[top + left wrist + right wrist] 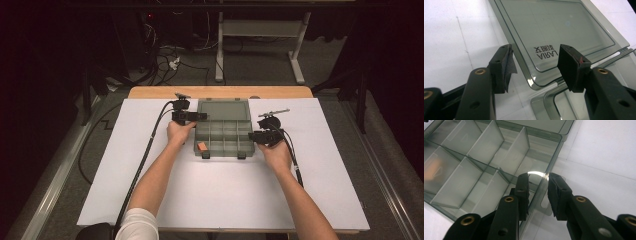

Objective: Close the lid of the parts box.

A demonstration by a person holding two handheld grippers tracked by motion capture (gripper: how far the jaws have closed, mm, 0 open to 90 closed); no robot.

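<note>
A translucent grey organizer box lies open on the white sheet, its lid folded flat on the far side. One small orange item sits in the front-left compartment and appears as a blur in the right gripper view. My left gripper is at the box's left side; its jaws stand open above the near corner of the lid, not touching it. My right gripper is at the right side, jaws open astride the box's right wall, one jaw inside a compartment, one outside.
The white sheet covers a wooden table with bare room in front and at both sides of the box. Each gripper's cable trails toward the near edge. A table frame and floor cables stand beyond.
</note>
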